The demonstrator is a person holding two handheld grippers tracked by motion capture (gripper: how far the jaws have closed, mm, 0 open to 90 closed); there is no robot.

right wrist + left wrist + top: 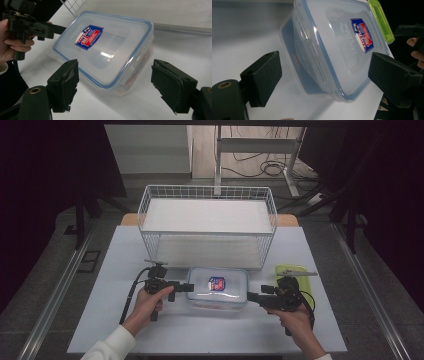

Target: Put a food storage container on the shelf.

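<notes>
Looking down from the high view, we record a clear rectangular plastic container with a blue-rimmed lid and a red-and-blue label (218, 289) at the centre of the frame, resting on the white counter (200, 330). Behind it, in the upper middle, stands a white wire basket (207, 222). A flat lime-green lid (294, 270) lies right of the container, near the counter's right edge.

The left tool (188, 287) sits at the container's left end, its jaws spread apart with nothing between them. The right tool (251, 295) sits at the container's right end, jaws likewise spread wide and empty.

In the left tool's view, the container (337, 47) lies between and beyond the two black jaws. In the right tool's view, we note the same arrangement (105, 47).
</notes>
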